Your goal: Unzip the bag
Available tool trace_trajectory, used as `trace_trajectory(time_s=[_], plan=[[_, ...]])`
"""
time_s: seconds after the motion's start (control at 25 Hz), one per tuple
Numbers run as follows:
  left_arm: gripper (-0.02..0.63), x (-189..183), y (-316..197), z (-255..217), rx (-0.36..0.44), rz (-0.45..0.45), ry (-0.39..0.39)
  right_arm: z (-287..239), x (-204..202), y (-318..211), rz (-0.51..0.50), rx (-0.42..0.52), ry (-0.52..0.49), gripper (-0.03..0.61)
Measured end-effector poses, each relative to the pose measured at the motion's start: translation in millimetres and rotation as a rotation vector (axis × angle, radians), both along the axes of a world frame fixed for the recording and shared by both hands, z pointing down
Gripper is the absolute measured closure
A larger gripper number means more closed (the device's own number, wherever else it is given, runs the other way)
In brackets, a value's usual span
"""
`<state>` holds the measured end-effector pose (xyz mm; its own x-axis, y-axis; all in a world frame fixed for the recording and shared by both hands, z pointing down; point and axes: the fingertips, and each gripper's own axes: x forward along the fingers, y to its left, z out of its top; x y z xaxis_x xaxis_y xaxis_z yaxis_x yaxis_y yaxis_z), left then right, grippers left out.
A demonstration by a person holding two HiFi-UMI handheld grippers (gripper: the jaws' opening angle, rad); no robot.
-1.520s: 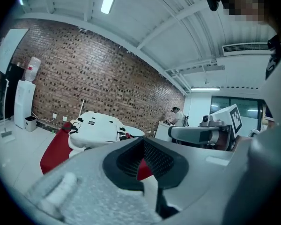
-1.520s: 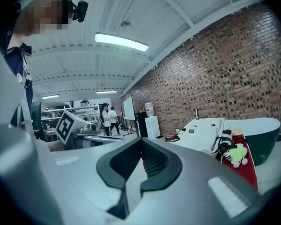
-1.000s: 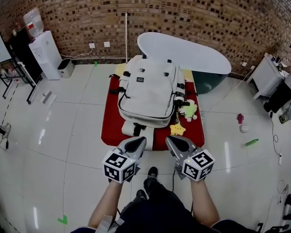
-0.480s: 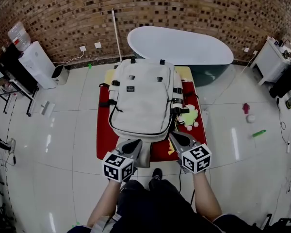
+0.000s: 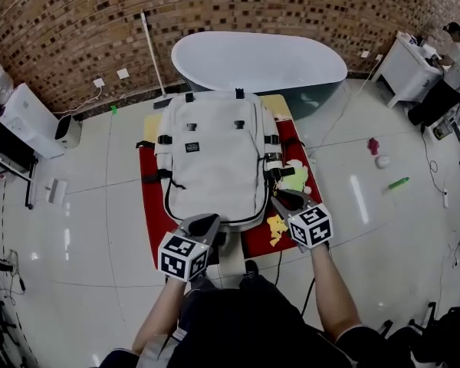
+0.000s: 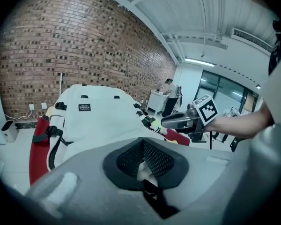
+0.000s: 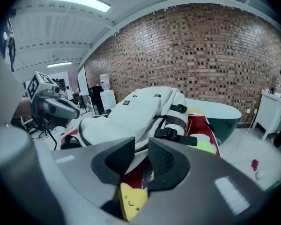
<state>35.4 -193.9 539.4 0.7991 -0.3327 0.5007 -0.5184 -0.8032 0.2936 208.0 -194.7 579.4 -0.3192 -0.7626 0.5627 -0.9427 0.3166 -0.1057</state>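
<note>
A cream backpack (image 5: 213,156) with a dark zipper line lies flat on a red mat (image 5: 148,205); it also fills the left gripper view (image 6: 98,118) and the right gripper view (image 7: 136,111). My left gripper (image 5: 205,224) is shut and empty at the bag's near bottom edge, its pads (image 6: 152,158) pressed together. My right gripper (image 5: 282,200) hovers by the bag's near right corner, beside the side straps (image 7: 175,136). Its jaws have just been opening, and a narrow gap with nothing in it shows between them (image 7: 141,150).
A yellow star toy (image 5: 277,227) and a green and white plush (image 5: 295,179) lie on the mat right of the bag. A white bathtub (image 5: 261,60) stands behind it against the brick wall. Small toys (image 5: 399,182) dot the tiled floor at right.
Both grippers have moved forward and down to the bag's near edge. The right gripper's jaws went from shut to parted. The left stays shut.
</note>
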Motion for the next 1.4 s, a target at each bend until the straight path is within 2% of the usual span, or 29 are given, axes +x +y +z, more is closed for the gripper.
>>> trace_trajectory(time_s=[0.12, 0.36, 0.6, 0.64, 0.68, 0.8, 0.96, 1.4], plan=[[0.612, 1.5, -3.5, 9.3, -0.021, 0.043, -0.017, 17.8, 6.3, -10.1, 0.018, -0.041, 0.089, 0.484], [0.612, 0.3, -14.2, 21.9, -0.029, 0.064, -0.084, 53.0, 11.1, -25.6, -0.039, -0.111, 0.216, 0.472], [0.612, 4.1, -10.9, 27.5, -0.044, 0.077, -0.099, 77.8, 8.7, -28.4, -0.120, -0.189, 0.283, 0.472], [0.612, 4.4, -9.9, 28.9, -0.047, 0.078, -0.101, 80.8, 8.6, -28.8, -0.132, -0.190, 0.298, 0.475], [0.612, 4.5, -9.1, 30.2, -0.051, 0.078, -0.102, 83.2, 8.6, -28.7, -0.145, -0.189, 0.316, 0.509], [0.612, 3.8, -9.9, 32.1, -0.056, 0.069, -0.102, 81.7, 5.0, -25.8, -0.194, -0.187, 0.356, 0.523], [0.612, 3.7, -8.6, 36.0, -0.064, 0.065, -0.103, 73.0, -3.1, -12.6, -0.251, -0.188, 0.354, 0.543], [0.612, 12.0, 2.4, 36.5, -0.066, 0.113, -0.097, 50.8, -21.9, 21.4, -0.247, -0.249, 0.289, 0.543]])
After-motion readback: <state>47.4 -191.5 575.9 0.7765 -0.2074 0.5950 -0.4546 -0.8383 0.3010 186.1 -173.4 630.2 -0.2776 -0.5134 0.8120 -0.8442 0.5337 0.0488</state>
